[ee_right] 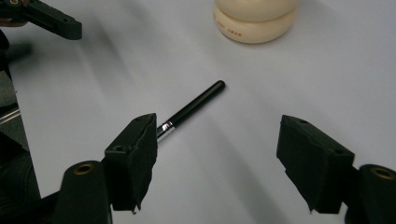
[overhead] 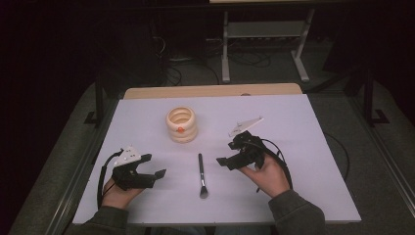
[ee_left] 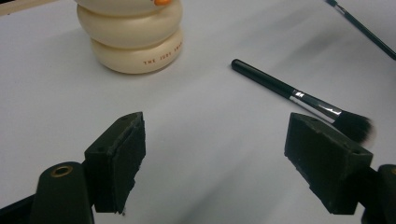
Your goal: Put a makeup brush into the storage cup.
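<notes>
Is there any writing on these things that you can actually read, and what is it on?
"THE JOBS ...": small reddish capitals on the bottom ring of the cream ringed holder; the last word runs round the curve, unreadable.
Reddish print on the same holder in the right gripper view: too blurred.
Makeup brush: no writing visible.

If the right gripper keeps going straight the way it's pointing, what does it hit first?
Probably the brush: its handle lies on the table just ahead of the right gripper, toward its left jaw, and the open jaws may straddle it. The cream holder stands farther on. Depth is uncertain.
</notes>
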The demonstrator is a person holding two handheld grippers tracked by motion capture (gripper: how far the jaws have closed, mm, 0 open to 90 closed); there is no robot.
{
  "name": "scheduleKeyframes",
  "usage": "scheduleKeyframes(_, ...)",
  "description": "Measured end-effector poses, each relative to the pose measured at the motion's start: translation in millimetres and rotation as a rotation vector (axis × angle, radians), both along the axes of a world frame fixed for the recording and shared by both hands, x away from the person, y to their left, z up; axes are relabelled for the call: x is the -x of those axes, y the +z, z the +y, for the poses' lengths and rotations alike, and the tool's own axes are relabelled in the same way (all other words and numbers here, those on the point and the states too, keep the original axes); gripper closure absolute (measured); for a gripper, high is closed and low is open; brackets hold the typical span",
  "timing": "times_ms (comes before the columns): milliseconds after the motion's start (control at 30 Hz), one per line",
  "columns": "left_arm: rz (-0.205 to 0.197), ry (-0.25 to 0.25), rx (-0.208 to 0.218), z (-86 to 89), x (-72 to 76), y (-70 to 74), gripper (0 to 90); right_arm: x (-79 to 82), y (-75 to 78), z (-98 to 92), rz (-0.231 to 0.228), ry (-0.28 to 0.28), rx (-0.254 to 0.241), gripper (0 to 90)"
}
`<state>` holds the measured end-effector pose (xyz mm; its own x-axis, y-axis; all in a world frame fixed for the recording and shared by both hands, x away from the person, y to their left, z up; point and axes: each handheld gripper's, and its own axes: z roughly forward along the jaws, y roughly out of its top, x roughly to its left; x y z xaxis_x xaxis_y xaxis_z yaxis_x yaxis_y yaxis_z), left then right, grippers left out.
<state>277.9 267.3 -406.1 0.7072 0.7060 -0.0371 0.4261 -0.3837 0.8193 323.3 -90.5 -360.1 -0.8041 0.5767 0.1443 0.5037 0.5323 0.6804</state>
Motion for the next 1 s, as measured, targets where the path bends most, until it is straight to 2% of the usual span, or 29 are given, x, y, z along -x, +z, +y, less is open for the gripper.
scheduleKeyframes(100,0.001,0.0,0.008,0.0,-0.1,0.2,20.3,-2.2,-0.2,13.7,0.012,0.019,0.004,28.9)
scheduleKeyframes(233,-0.001,-0.002,0.007,-0.2,0.1,0.3,20.4,-4.5,-1.7,21.5,0.019,0.03,0.012,29.5)
scheduleKeyframes(267,-0.002,-0.003,0.006,-0.3,0.0,0.1,20.4,-5.6,-3.1,27.7,0.041,0.031,0.014,30.6)
scheduleKeyframes(300,-0.002,-0.004,0.004,-0.4,-0.1,0.0,20.4,-5.6,-3.1,27.7,0.041,0.031,0.014,30.6)
scheduleKeyframes(500,0.005,-0.004,0.003,-0.2,0.1,-0.3,20.5,-9.3,-11.4,40.7,0.068,0.038,0.043,34.7)
scheduleKeyframes(700,0.007,-0.008,0.003,-0.5,0.5,-0.5,20.5,-12.9,-21.4,54.5,0.124,0.041,0.066,38.4)
scheduleKeyframes(867,0.009,-0.009,0.003,-0.8,0.3,-1.1,20.5,-14.6,-27.5,61.4,0.137,0.048,0.079,40.5)
scheduleKeyframes(1000,0.011,-0.014,-0.003,-1.4,0.2,-1.7,20.6,-17.2,-37.5,69.7,0.176,0.049,0.092,43.5)
